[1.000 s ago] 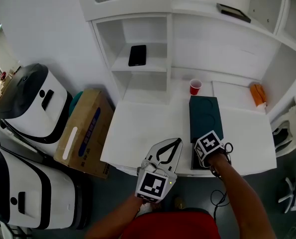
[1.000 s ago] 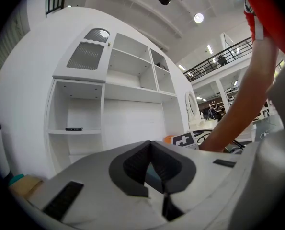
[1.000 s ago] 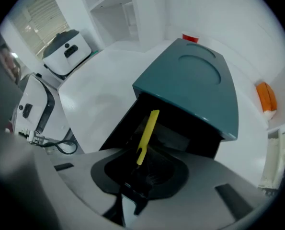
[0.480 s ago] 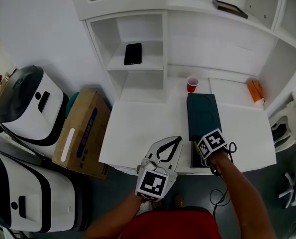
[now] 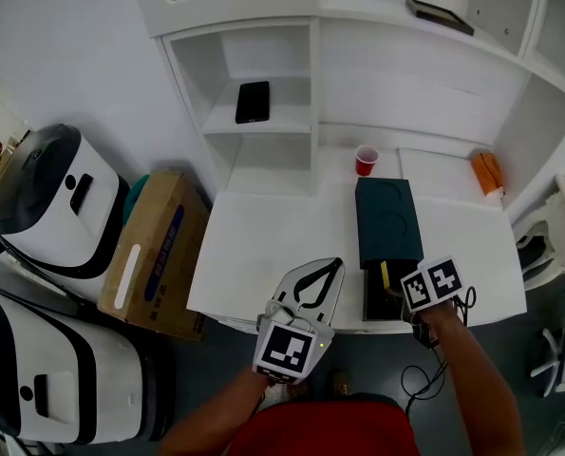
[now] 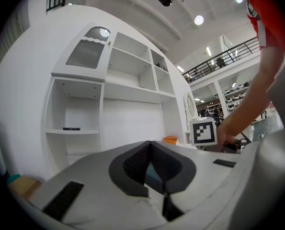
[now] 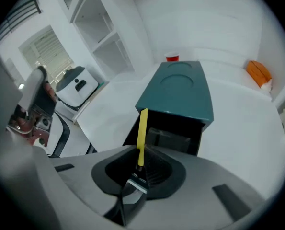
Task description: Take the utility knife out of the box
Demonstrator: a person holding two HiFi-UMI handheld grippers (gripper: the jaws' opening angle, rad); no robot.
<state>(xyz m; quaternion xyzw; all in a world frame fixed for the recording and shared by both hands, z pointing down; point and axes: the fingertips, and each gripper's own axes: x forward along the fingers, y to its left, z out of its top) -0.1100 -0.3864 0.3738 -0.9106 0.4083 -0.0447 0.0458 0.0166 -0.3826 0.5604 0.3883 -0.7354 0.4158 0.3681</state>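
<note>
Shelf unit (image 5: pixel 263 93) closes off the far side, well ahead of both tongs. The white desk (image 5: pixel 263 245) runs from it back to you, and its front edge passes right under both tools.

On the floor, left of the left tongs and off the desk's left edge, are two white machines (image 5: pixel 49 198) and a cardboard carton (image 5: pixel 154 255). No room to swing low on that side.

The teal box (image 5: pixel 386 221) lies lengthwise straight ahead of the right tongs. Its dark drawer (image 5: pixel 382 300) is pulled out to the desk's front edge, just below the tips.

Left tongs (image 5: pixel 337 266): tips together, nothing between them. They point level over the front edge, just left of the drawer. The surface ahead of and left of them is bare desk.

Right tongs (image 5: pixel 396 288): clamped on the near end of the utility knife (image 7: pixel 142 138) and tilted down toward the drawer. The yellow handle sticks out ahead of the pads, its far end level with the box's open mouth in the right gripper view. You can't tell there whether it has cleared the drawer rim. The desk to the right of these tongs is bare out to its right edge.

A black phone (image 5: pixel 253 102) lies on a shelf far ahead of the left tongs. An orange item (image 5: pixel 488 172) sits at the back, right of the box. A red cup (image 5: pixel 366 160) stands just past the box's far end.
</note>
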